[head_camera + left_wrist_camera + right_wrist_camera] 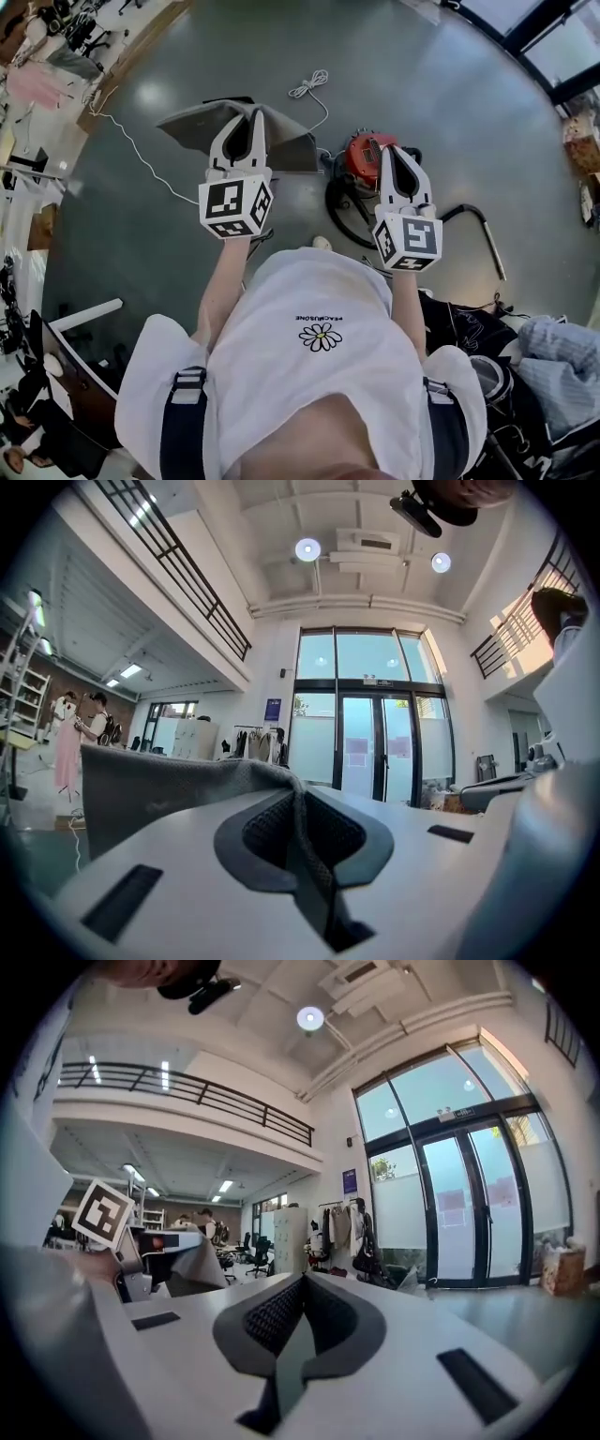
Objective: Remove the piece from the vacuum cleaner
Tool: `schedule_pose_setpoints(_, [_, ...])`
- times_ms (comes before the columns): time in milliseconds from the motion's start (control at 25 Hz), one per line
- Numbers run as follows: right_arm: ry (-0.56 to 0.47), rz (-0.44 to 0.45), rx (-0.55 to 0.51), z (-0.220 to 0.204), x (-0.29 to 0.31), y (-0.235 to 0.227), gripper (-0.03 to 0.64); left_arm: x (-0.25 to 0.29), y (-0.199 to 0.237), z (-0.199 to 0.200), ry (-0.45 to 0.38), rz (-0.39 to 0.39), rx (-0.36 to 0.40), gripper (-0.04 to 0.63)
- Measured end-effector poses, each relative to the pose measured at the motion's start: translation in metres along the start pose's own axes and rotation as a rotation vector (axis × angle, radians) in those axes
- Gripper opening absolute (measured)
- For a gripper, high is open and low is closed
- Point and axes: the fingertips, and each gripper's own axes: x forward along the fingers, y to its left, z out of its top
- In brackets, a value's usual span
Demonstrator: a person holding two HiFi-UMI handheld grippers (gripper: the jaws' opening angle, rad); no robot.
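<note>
In the head view my left gripper (pixel 255 114) is raised in front of me, shut on a flat grey cloth piece (pixel 202 127) that spreads out to both sides of the jaws. The left gripper view shows that grey cloth (pixel 159 789) pinched between the jaws of the left gripper (pixel 298 797) and draping off to the left. My right gripper (pixel 389 152) is held up beside it, shut with nothing in it; its tips meet in the right gripper view (pixel 302 1283). The red vacuum cleaner (pixel 362 155) stands on the floor below, with its black hose (pixel 339 211) coiled beside it.
A metal wand (pixel 490 239) on a black hose lies on the floor to the right. A white cable (pixel 309 84) trails across the grey floor. Desks and clutter (pixel 56 47) line the upper left. A chair with clothes and bags (pixel 525 366) stands at the lower right.
</note>
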Motion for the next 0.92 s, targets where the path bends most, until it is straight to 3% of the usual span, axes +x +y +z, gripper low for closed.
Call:
schedule_pose_setpoints(120, [-0.009,-0.025,-0.025,0.015,-0.012,-0.003,0.011,-0.008,-0.007,0.009,-0.001,0.003,-0.018,0.028])
schedule_pose_setpoints(400, [-0.02,-0.018,-0.066,0.009,-0.004,-0.003,0.011,0.002,-0.017,-0.014,0.013,-0.029,-0.023,0.028])
schedule_pose_setpoints(720, [-0.018,-0.009,-0.045,0.011,-0.014,0.001,0.011,-0.006,-0.028,-0.006,0.02,-0.042,-0.008,0.028])
schedule_pose_setpoints(920, [-0.014,-0.005,-0.024,-0.015,-0.001,0.0,0.011,0.001,-0.015,-0.036,0.04,-0.033,-0.014,0.028])
